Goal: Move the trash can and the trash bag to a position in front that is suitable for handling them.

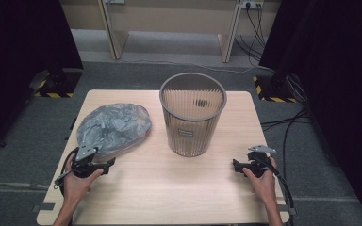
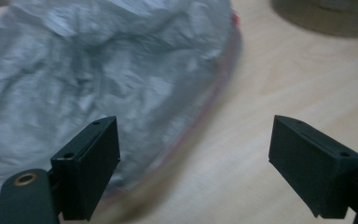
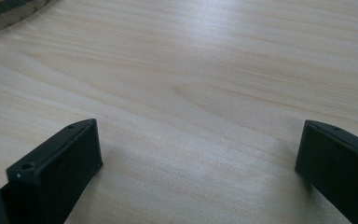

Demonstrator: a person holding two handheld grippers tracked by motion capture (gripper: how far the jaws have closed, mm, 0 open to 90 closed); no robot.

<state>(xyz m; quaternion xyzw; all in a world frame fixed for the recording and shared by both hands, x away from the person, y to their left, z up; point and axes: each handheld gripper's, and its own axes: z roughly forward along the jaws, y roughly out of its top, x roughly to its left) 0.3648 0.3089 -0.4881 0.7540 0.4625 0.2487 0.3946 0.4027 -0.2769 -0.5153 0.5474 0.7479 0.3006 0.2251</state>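
Note:
A crumpled grey plastic bag [image 1: 114, 126] lies on the left half of the wooden table [image 1: 169, 188]. A grey ribbed waste basket [image 1: 192, 115] stands upright at the table's middle. My left gripper [image 1: 107, 165] rests low on the table just in front of the bag, open, with nothing between its jaws. In the left gripper view the bag [image 2: 98, 70] spreads across the upper left, close ahead of the open left gripper [image 2: 193, 158]. My right gripper [image 1: 236, 167] sits at the table's right front, open. In the right gripper view the right gripper [image 3: 198, 163] spans bare wood.
The basket's base edge [image 2: 326, 18] shows at the top right of the left gripper view. Black cables [image 1: 287, 127] trail over the grey floor right of the table. Black curtains and stand bases with yellow-black tape [image 1: 56, 94] flank the table.

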